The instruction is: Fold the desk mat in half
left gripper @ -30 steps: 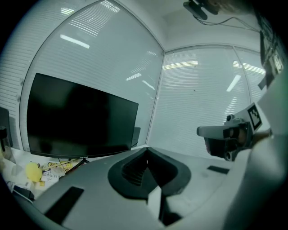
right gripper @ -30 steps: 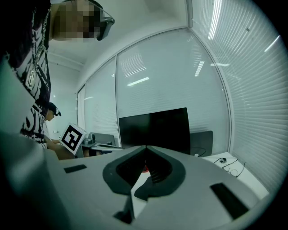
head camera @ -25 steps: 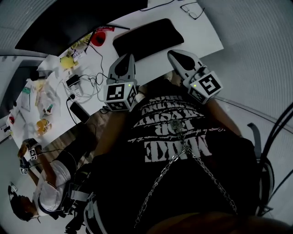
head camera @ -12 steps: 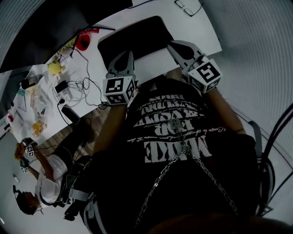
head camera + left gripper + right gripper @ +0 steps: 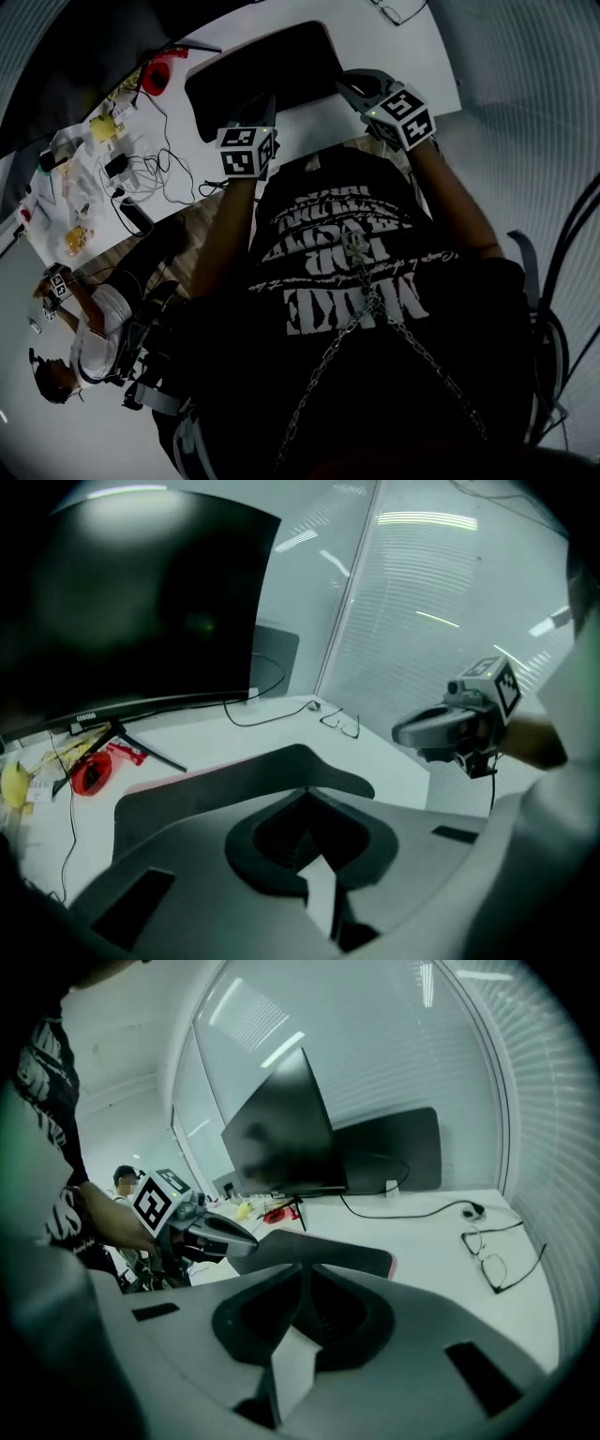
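The desk mat [image 5: 272, 66] lies flat on the white desk [image 5: 412, 56], dark on top. In the gripper views a thin pink line shows along its far edge. In the head view its far-left corner goes into the dark shadow of the monitor [image 5: 131, 602], so the outline there is hard to follow.

The left tool [image 5: 266, 101] is clenched with nothing between its jaws. It is over the near edge of the mat, towards the left part. The right tool [image 5: 345, 82] is also clenched and empty, by the near right corner of the mat. From no view can I tell whether either tip touches the mat or is only above it: in each gripper view the grey body of the tool covers the near edge.

A pair of glasses [image 5: 492, 1260] lies on the desk to the right of the mat, well apart from it; in the head view they are cut off by the top border. A red object [image 5: 155, 75] and some cables are left of the mat, too small and dark to name. Another person [image 5: 84, 347] sits at the lower left, partly cut off.
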Action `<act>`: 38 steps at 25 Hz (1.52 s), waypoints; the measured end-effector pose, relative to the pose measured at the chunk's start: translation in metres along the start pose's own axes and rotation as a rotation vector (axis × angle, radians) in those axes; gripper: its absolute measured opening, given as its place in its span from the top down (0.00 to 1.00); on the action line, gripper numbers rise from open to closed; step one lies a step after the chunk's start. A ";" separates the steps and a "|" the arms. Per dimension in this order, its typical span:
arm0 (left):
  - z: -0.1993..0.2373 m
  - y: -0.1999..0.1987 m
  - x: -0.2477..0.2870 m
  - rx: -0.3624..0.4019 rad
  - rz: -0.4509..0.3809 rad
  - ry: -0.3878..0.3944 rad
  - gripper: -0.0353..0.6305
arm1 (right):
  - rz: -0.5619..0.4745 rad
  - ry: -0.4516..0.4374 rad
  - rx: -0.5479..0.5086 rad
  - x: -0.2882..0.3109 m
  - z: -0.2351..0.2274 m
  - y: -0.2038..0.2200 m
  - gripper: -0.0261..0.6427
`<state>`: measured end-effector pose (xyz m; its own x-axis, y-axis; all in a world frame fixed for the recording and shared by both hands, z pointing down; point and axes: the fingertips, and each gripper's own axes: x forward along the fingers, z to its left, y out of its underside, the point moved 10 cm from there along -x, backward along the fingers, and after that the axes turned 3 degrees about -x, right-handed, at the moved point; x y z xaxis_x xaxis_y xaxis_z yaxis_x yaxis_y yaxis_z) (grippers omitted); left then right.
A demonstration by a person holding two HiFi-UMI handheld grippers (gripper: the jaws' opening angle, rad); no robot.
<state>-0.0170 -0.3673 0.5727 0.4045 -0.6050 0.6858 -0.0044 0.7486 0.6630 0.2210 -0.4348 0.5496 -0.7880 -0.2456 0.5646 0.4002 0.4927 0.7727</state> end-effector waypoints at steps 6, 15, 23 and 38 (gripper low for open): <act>0.012 0.012 0.000 -0.098 0.065 -0.065 0.94 | 0.147 -0.064 0.139 0.031 -0.045 0.040 0.70; 0.019 -0.010 -0.024 -0.072 0.033 -0.118 0.94 | 0.157 -0.251 0.466 0.076 -0.087 0.075 0.61; 0.026 -0.041 -0.038 0.011 -0.013 -0.039 0.93 | 0.208 -0.319 0.409 0.088 -0.086 0.056 0.69; 0.031 -0.102 -0.043 0.553 0.049 0.250 0.67 | 0.129 -0.318 -0.224 0.056 0.018 -0.007 0.87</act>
<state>-0.0620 -0.4266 0.4848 0.5939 -0.4413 0.6727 -0.4756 0.4819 0.7359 0.1654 -0.4364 0.5709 -0.8159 0.0943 0.5705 0.5697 0.2999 0.7652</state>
